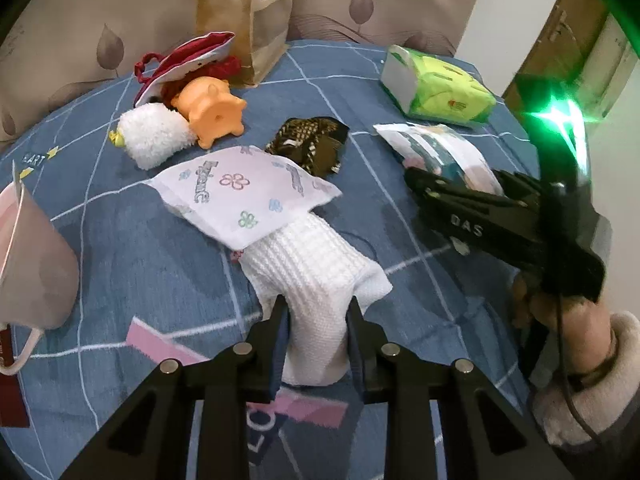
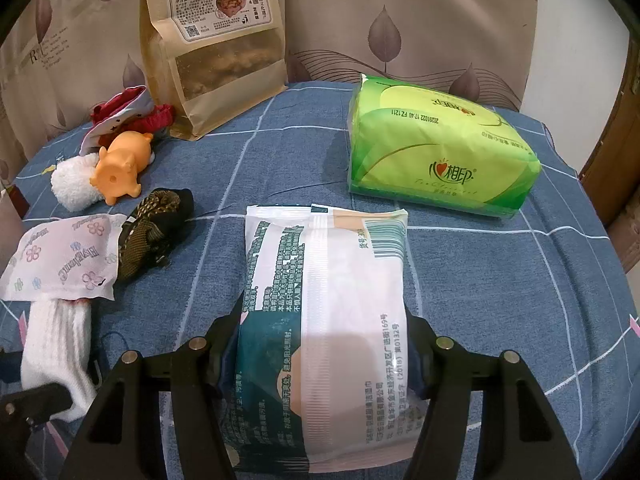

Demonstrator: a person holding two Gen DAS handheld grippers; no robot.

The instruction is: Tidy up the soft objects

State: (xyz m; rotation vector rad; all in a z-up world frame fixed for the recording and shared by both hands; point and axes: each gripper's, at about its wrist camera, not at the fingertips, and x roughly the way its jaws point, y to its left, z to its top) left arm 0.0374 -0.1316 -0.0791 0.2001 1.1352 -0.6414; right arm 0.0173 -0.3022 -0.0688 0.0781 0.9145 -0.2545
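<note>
Grasping step: left tongs [image 1: 316, 312] clenched on white sock [image 1: 308, 264]; right tongs [image 2: 320, 344] grasping wipes pack [image 2: 320, 320] (both likely need lifting next)

left wrist: close, downward | right wrist: same | shared: blue bedspread [image 1: 120, 240]

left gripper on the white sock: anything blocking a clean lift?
Partly. The left gripper straddles the white sock at its near end, but the flower-print tissue pack lies across the sock's far end and would be dragged along.
</note>
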